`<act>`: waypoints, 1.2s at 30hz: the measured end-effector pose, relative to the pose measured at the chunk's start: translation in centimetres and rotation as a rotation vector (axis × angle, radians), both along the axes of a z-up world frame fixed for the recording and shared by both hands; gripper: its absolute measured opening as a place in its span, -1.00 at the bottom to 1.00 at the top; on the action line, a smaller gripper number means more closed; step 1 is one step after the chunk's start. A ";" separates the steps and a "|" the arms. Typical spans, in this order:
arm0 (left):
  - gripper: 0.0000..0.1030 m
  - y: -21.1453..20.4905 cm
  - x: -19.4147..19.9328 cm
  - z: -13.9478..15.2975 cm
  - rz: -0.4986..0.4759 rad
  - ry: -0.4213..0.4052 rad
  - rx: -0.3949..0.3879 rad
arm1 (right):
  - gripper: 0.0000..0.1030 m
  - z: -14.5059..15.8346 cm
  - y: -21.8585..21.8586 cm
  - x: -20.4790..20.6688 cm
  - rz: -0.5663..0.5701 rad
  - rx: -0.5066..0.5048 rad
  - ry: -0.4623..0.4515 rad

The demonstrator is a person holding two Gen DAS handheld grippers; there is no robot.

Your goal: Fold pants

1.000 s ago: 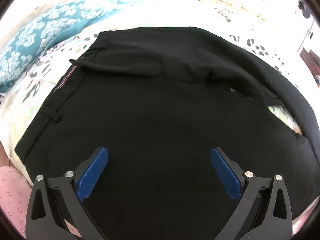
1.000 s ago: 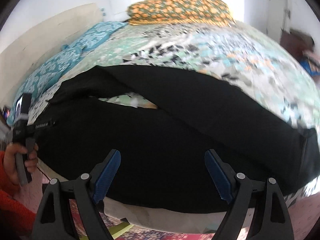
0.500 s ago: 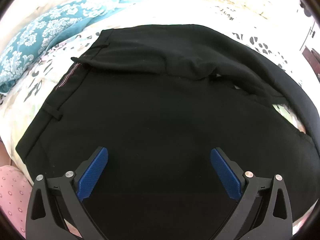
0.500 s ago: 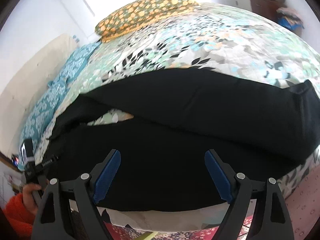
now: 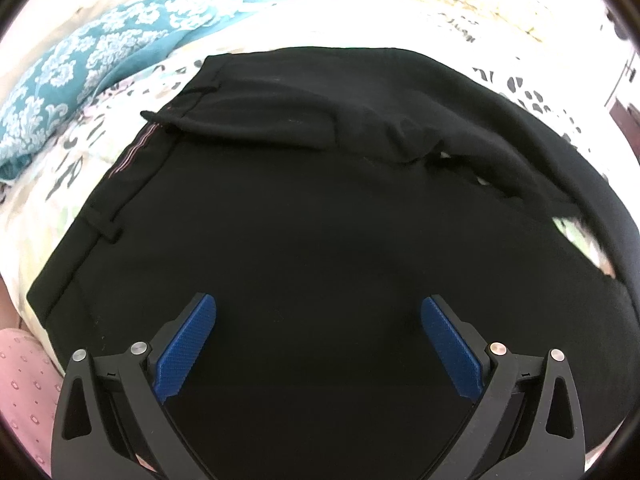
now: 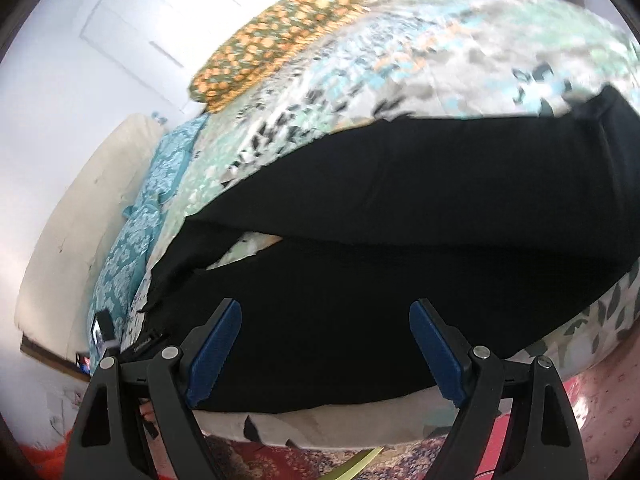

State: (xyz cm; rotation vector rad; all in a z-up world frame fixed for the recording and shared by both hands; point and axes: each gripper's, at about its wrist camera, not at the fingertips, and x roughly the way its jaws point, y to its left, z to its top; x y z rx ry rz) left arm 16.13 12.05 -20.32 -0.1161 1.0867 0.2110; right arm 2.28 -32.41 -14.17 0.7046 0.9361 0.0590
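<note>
Left wrist view looked down on the black pants (image 5: 320,208), spread flat on the bed (image 5: 60,184), waistband (image 5: 120,184) at the left with its top corner flapped over. The left tool (image 5: 319,340) hung over the seat, blue pads (image 5: 186,352) spread wide, pinching nothing. In the right wrist view the right tool (image 6: 325,346) was likewise spread and empty above the legs, which lay side by side, floral bedspread (image 6: 400,60) peeking through the gap between them. An orange pillow (image 6: 276,36) sat far back.
</note>
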 end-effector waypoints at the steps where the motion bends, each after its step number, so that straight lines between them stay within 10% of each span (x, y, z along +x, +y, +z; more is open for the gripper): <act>1: 0.99 -0.1 -0.1 0.0 -0.003 0.000 0.005 | 0.67 -0.7 -0.6 0.3 -0.028 0.016 0.020; 15: 0.99 -0.9 -0.3 -0.6 -0.029 0.001 0.069 | 0.66 -2.0 -9.3 0.6 -0.382 -0.001 0.054; 20: 0.99 -1.3 -0.5 0.1 -0.071 0.052 0.014 | -0.38 -2.0 -9.6 1.0 -0.379 -0.042 0.086; 23: 0.99 -1.9 -0.3 1.5 -0.123 0.058 -0.081 | -0.59 -1.1 -9.3 1.0 -0.361 -0.087 0.056; 30: 0.99 -2.7 10.7 7.4 -0.136 0.010 -0.373 | -0.81 3.3 -8.4 1.1 -0.273 -0.200 -0.094; 36: 0.99 -2.9 20.9 5.0 0.029 0.123 -0.425 | -0.85 6.1 -7.8 0.0 -0.242 -0.229 -0.188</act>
